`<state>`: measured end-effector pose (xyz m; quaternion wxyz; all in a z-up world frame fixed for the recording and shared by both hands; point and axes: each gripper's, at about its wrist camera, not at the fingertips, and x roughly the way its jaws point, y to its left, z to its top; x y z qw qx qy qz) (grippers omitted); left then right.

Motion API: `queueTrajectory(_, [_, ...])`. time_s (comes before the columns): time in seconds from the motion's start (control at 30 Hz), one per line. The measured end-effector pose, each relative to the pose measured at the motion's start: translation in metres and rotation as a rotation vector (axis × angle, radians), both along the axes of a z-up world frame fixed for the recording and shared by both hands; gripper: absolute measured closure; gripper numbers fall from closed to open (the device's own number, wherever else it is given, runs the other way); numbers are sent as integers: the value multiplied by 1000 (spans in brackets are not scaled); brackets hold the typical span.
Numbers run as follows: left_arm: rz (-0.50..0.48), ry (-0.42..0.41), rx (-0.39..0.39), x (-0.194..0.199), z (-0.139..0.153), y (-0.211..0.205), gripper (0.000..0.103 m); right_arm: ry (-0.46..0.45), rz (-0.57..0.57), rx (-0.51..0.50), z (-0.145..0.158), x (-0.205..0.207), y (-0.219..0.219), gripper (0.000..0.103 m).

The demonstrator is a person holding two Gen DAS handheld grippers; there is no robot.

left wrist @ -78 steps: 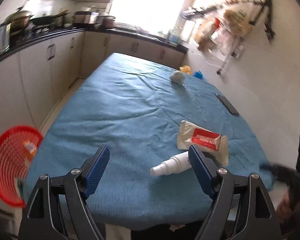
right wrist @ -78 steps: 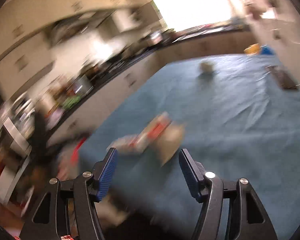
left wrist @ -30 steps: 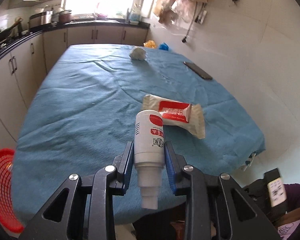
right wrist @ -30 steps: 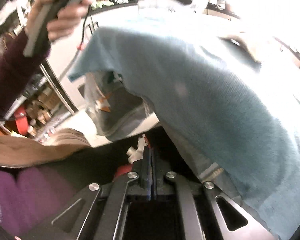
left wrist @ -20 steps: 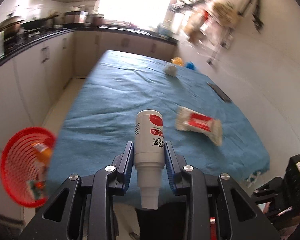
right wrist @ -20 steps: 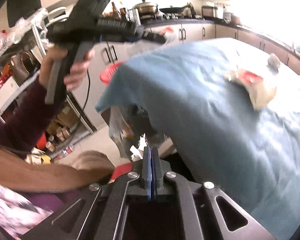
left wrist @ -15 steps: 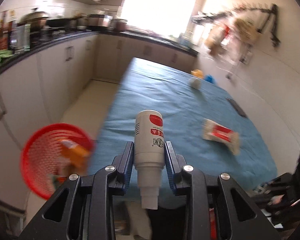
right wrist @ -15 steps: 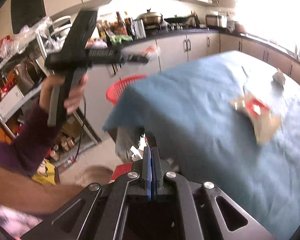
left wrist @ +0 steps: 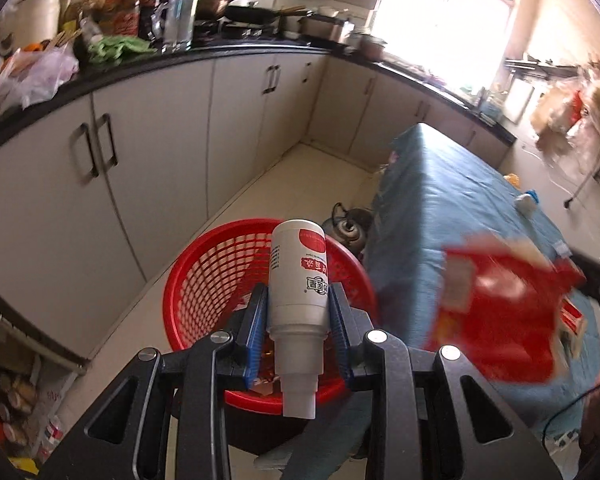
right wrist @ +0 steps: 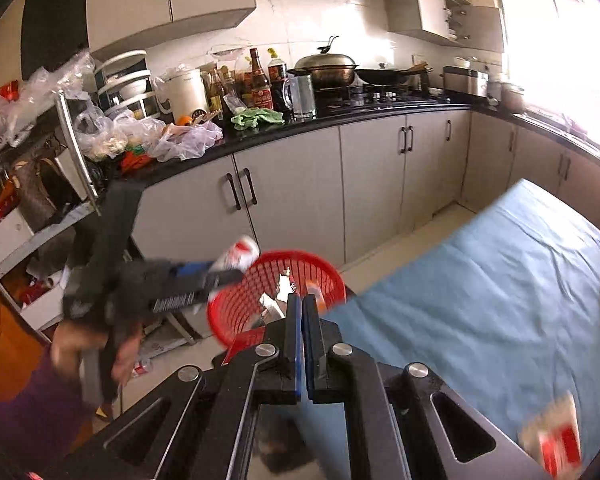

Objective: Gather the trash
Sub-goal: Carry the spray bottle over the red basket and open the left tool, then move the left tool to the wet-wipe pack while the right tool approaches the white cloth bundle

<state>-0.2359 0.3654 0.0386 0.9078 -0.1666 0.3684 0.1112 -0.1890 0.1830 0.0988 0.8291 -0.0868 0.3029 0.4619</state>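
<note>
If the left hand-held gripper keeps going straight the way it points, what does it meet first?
Probably the red basket: the left hand-held gripper, shut on the spray bottle, points down into its opening. The bottle's base would likely lead; depth is unclear.

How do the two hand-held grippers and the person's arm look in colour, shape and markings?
The left gripper has black angular linkage arms with triangular cut-outs, silver round bolts and ribbed blue pads. The right gripper has the same black frame, silver bolts and blue pads. From the right wrist view, the left gripper's black body carries white lettering, and the left hand emerges from a dark purple sleeve.
</note>
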Motion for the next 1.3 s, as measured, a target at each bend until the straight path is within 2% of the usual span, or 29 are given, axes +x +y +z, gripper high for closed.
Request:
queueTrajectory(0.17, [57,28,42,4,-7,8,74,25,3,-18,-17,37,61,100])
queueTrajectory(0.3, [83,30,68,2,-6,7,50,109,-6,-12,-40,61,86,99])
queueTrajectory(0.33, [86,28,77,1,-5,6,48,124,-8,-17,-44,65,89,98])
queueTrajectory(0.5, [91,43,143,0,-2,-7,44,123,-30,-9,-47,69,80,76])
queueTrajectory(0.63, [98,49,173,-2,4,-22,40,107,-79,8,-40,66,53,69])
queueTrajectory(0.77, [108,39,218,-8,17,-43,34,84,-140,30,-32,56,12,52])
queueTrajectory(0.83, [109,36,244,-11,24,-55,33,70,-168,35,-28,50,-6,49])
queueTrajectory(0.97, [100,19,283,-19,35,-78,31,57,-232,57,-22,34,-55,41])
queueTrajectory(1.13, [67,-10,333,-31,50,-119,29,36,-330,79,-18,14,-117,37])
queueTrajectory(1.23, [37,-23,354,-34,55,-141,28,6,-402,96,-12,0,-160,29])
queueTrajectory(1.3, [13,-32,368,-35,58,-157,27,-30,-454,105,-8,-8,-186,20])
